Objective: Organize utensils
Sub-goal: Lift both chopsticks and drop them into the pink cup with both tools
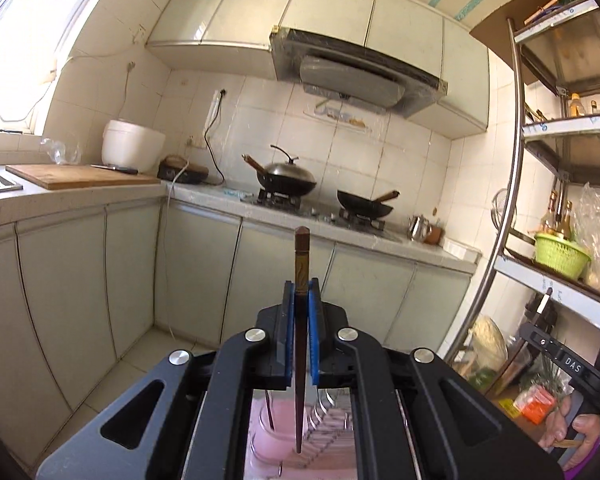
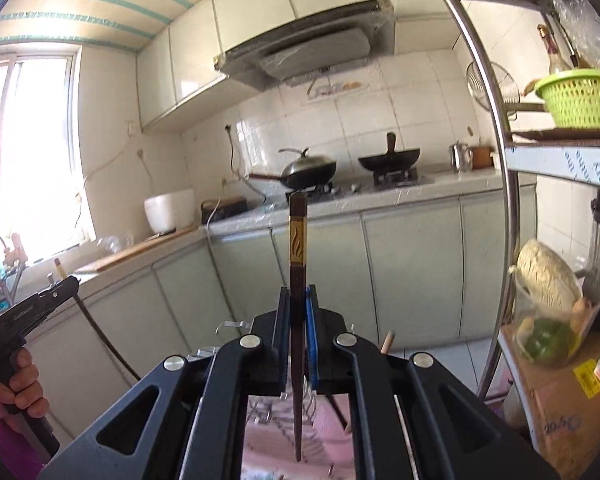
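My left gripper (image 1: 300,292) is shut on a dark brown chopstick (image 1: 301,256) that stands upright between the blue pads, its gold-banded square end up and its thin tip down over a pink rack (image 1: 332,436) seen below the jaws. My right gripper (image 2: 298,300) is shut on a matching dark chopstick (image 2: 298,236) with a gold flame band, also upright, its tip over the pink rack (image 2: 268,440). In the right wrist view the left gripper (image 2: 66,285) shows at far left with its chopstick (image 2: 100,332) hanging down.
A kitchen counter (image 1: 204,196) runs ahead with two woks (image 1: 286,178), a rice cooker (image 1: 132,146) and a cutting board (image 1: 80,176). A metal shelf rack (image 1: 516,184) with a green basket (image 1: 560,256) stands to the right. Another wooden stick (image 2: 386,342) pokes up by my right gripper.
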Demonstrator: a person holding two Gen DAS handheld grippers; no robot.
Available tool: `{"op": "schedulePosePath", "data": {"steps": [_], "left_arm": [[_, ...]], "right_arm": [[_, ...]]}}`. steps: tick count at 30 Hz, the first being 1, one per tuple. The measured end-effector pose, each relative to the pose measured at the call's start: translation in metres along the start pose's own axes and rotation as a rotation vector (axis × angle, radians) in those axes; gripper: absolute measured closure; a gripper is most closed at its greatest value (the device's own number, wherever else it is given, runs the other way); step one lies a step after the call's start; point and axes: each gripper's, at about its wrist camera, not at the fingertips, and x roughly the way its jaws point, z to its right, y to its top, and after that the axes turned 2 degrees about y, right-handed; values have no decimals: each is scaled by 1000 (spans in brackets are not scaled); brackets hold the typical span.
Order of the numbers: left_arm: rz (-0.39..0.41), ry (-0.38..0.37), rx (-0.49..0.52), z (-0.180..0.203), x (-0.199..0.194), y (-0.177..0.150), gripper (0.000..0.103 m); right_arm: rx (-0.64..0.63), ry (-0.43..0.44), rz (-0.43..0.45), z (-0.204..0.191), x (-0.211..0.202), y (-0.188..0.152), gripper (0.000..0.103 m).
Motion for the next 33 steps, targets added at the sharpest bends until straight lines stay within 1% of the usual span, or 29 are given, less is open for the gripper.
{"op": "schedulePosePath", "data": {"steps": [4,7,12,18,22,24,26,29,30,31,32,33], "left_arm": [[35,32,0,-1,17,9,98],[20,52,22,-2,35,5,98],[-72,80,59,-6,65,-19,98],[-179,87,70,-15,89,-48,97],[-240,93,51,-22,100,-64,97],[-256,108,47,-25,105,-71,97],[-265,121,40,-28,107,-75,97],[-289,132,39,-32,112,-80,93],[-295,133,42,-32,111,-81,87],[-299,131,41,-33,110,-81,83],[-299,126,36,-33,109,-81,75],[-296,122,31,-34,106,-80,71]], "right_arm": [[-5,-37,49,8,9,13,96],[-21,-73,37,15,24,13,96],[-13,-103,-66,27,53,-9,96],[2,-115,-196,38,76,-43,96],[20,-115,-263,42,85,-63,96],[30,-111,-287,43,88,-71,96],[33,-109,-292,42,87,-76,96],[39,-101,-309,43,88,-79,93],[42,-101,-317,44,89,-79,91],[45,-100,-322,44,89,-80,87],[48,-100,-324,44,88,-80,80],[50,-99,-324,44,87,-80,76]]}}
